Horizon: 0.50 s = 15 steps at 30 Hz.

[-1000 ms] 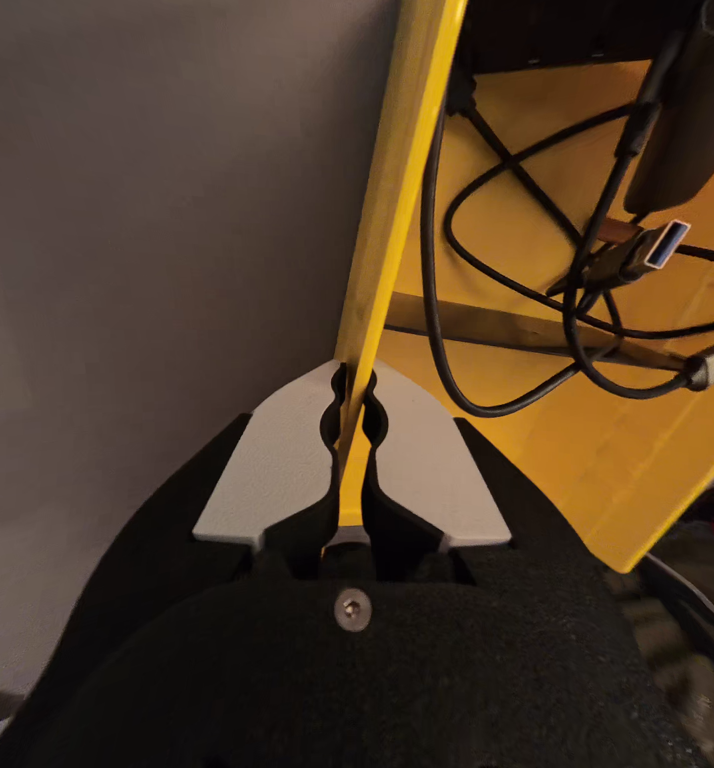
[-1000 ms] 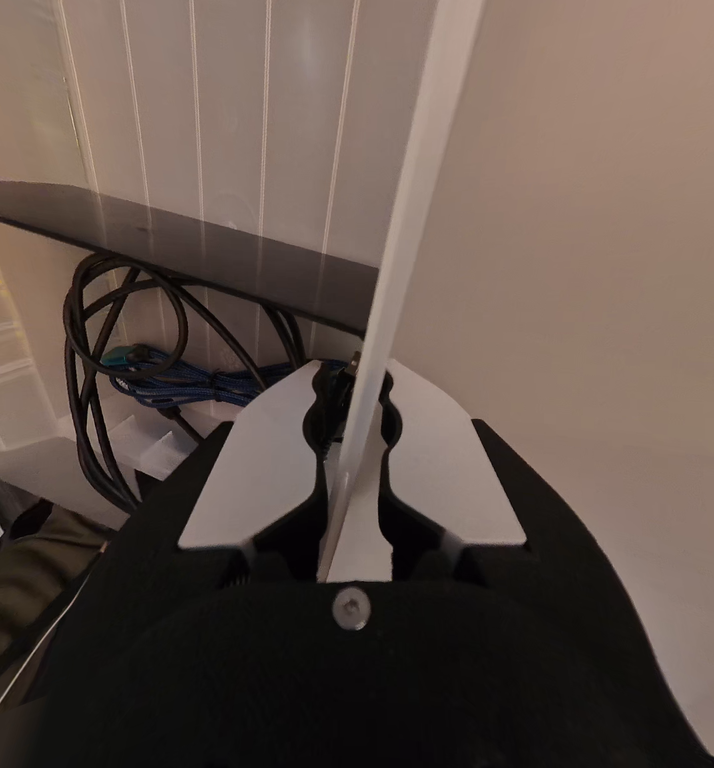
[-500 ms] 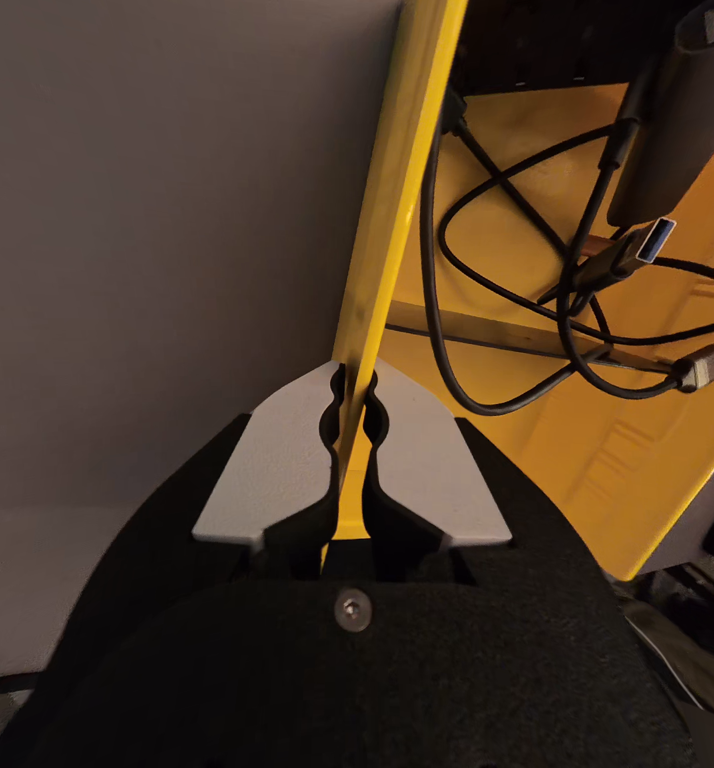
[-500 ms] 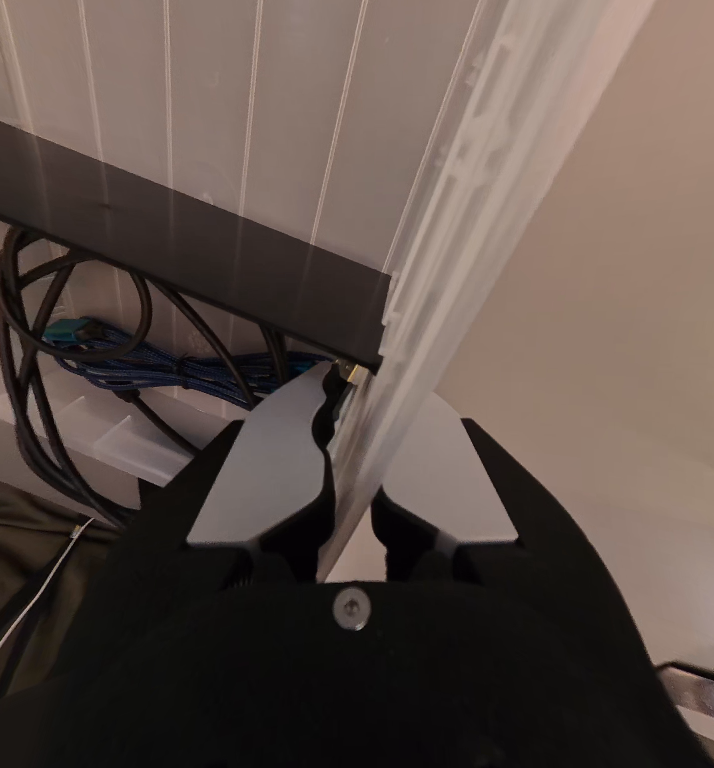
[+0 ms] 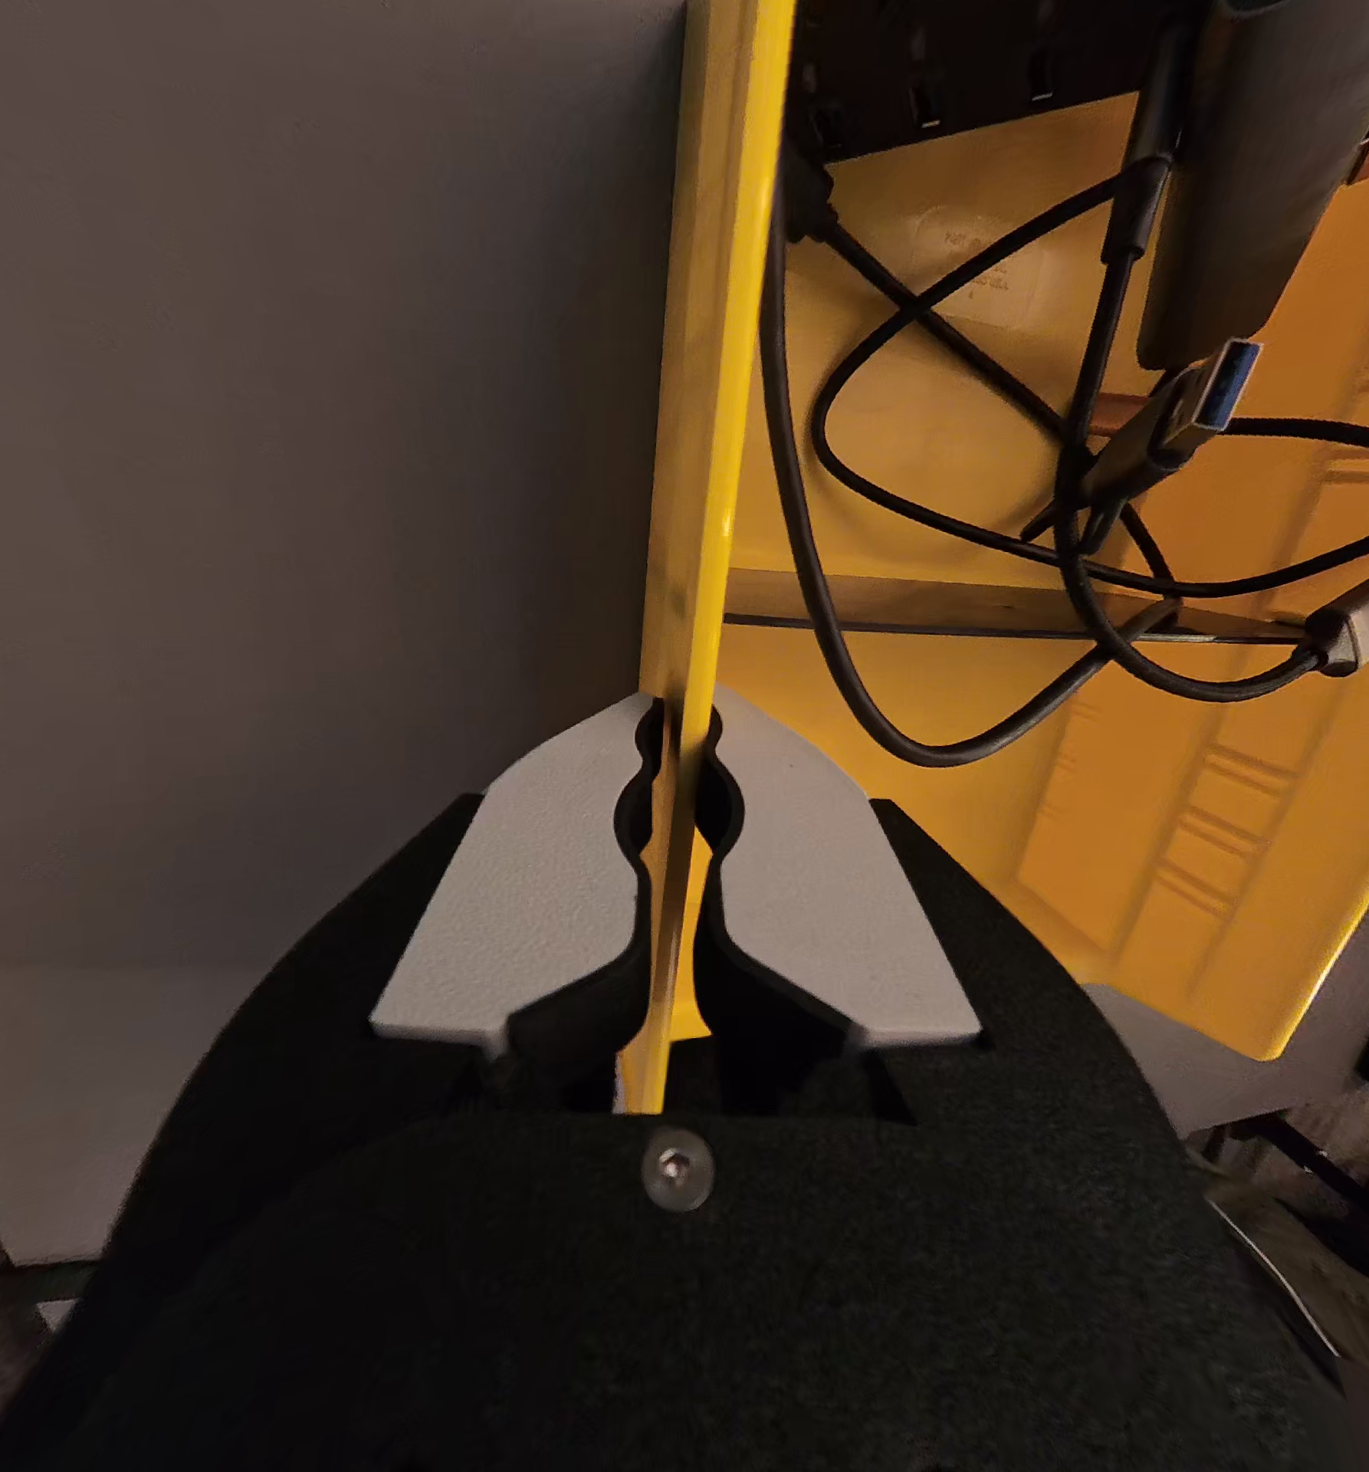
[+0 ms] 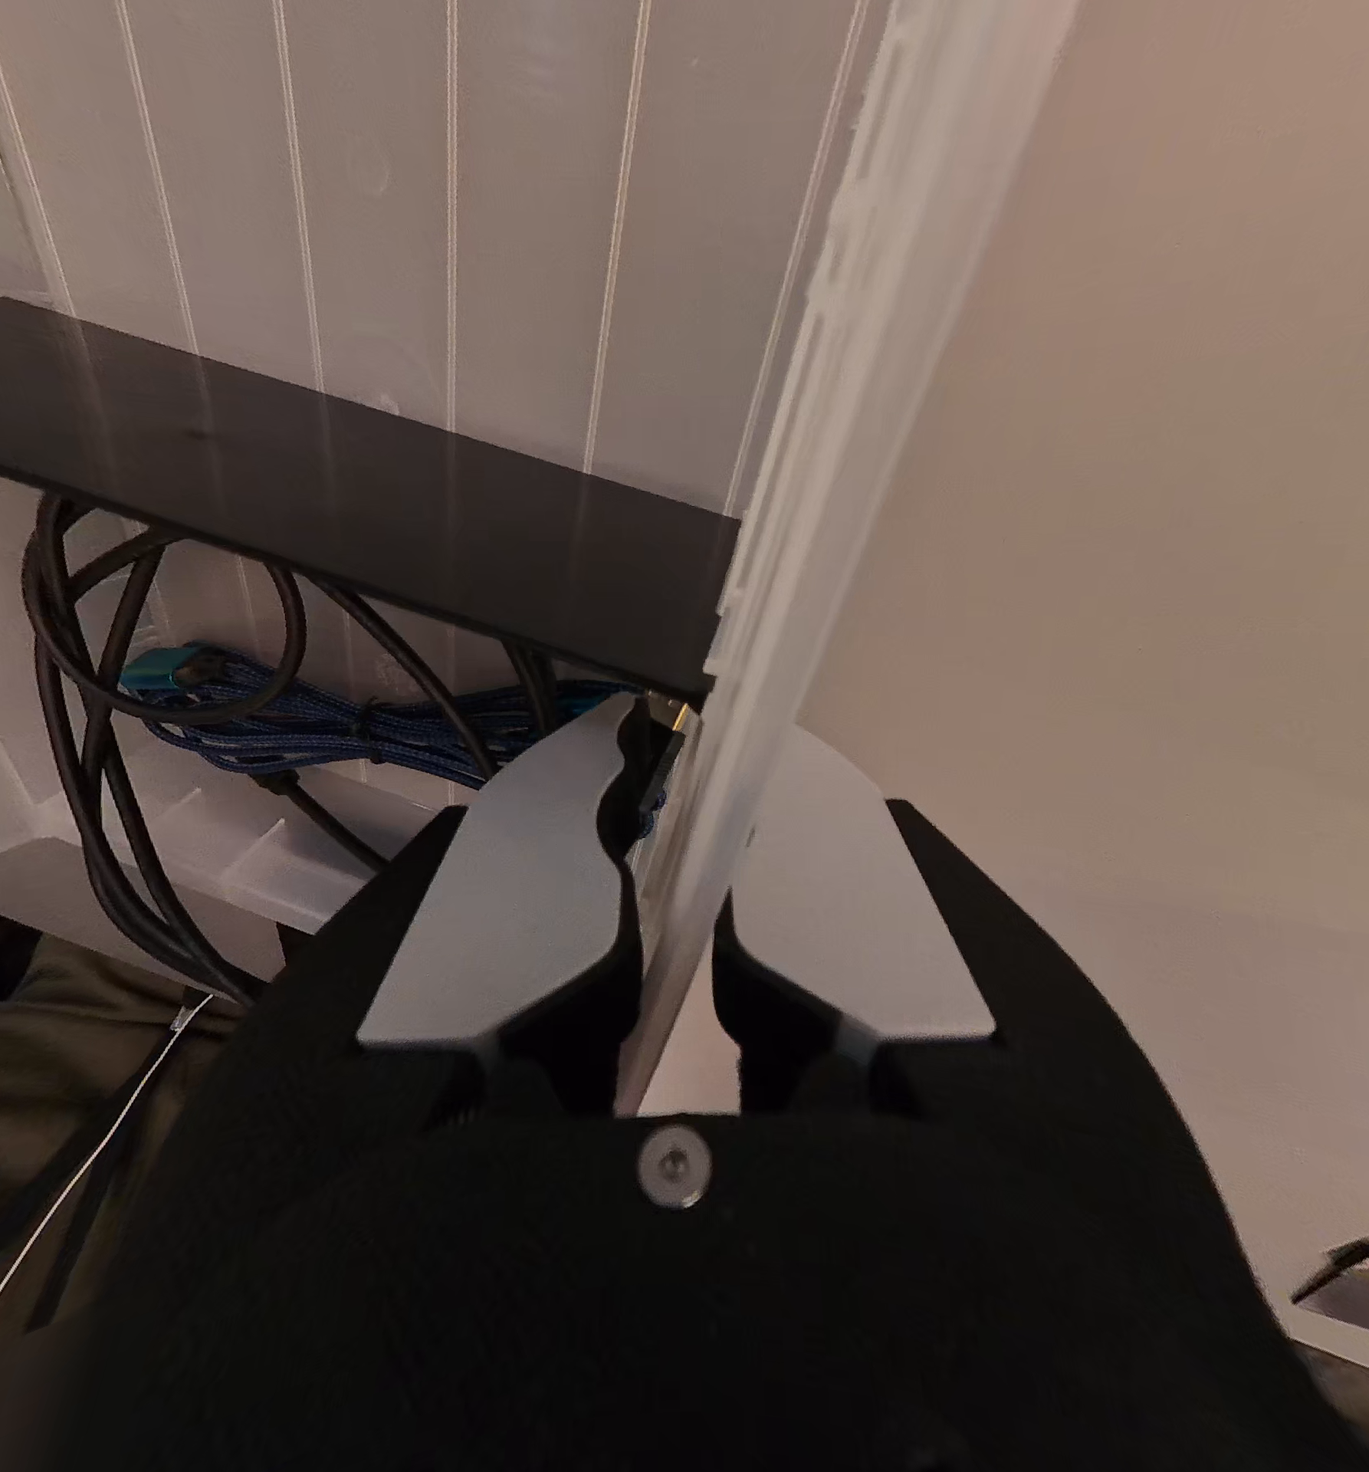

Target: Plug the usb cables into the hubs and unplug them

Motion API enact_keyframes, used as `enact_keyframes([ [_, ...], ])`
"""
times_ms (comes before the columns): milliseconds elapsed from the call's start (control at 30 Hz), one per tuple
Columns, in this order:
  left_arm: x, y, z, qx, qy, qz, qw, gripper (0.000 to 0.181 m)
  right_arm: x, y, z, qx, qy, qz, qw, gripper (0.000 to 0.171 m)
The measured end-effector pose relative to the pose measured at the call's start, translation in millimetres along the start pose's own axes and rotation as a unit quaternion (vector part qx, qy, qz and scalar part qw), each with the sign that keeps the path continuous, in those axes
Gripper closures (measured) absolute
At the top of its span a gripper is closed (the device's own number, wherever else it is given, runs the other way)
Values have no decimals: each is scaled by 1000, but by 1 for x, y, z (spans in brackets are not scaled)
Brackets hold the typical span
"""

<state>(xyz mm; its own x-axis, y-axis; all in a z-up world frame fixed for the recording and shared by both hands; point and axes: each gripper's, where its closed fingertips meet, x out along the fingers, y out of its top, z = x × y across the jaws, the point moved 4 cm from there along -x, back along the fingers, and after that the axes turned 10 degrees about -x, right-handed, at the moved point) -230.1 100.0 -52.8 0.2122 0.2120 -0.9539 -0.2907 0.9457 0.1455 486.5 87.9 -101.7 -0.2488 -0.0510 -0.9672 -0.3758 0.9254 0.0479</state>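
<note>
Left wrist view: left gripper at lower centre, pale fingers pinched onto the thin rim of a yellow bin, which runs as a narrow edge straight up the middle to the top of the frame. Grey wall filling the left half. Inside the bin, across the right half: looped black cables, a blue-tipped USB plug at upper right, just below a dark grey hub in the top right corner, and a brown-cased plug at the right edge, lying loose. A second dark hub along the top, with a cable running up to it. Right wrist view: right gripper at lower centre, fingers set either side of the wall of a clear plastic bin; a narrow gap visible beside the left finger, so slightly spread rather than tightly clamped. Bin wall rising diagonally from the gripper to the top right. Through the clear plastic at left: a black bar-shaped hub slanting across the middle, coiled black cables and a bundled blue braided cable with a teal plug beneath it. A gold-tipped connector right at the left fingertip. Cream wall on the right.
</note>
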Motion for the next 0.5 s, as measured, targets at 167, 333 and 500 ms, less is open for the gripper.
enact_keyframes([
  [167,-1,-6,0,20,2,7,1000,177,0,0,0,18,6,2,1000,155],
  [333,0,-24,-6,14,-19,-28,999,172,0,-1,-1,13,16,4,1000,152],
  [500,0,-31,-7,27,-23,-16,999,172,0,-5,0,11,23,3,1000,151],
])
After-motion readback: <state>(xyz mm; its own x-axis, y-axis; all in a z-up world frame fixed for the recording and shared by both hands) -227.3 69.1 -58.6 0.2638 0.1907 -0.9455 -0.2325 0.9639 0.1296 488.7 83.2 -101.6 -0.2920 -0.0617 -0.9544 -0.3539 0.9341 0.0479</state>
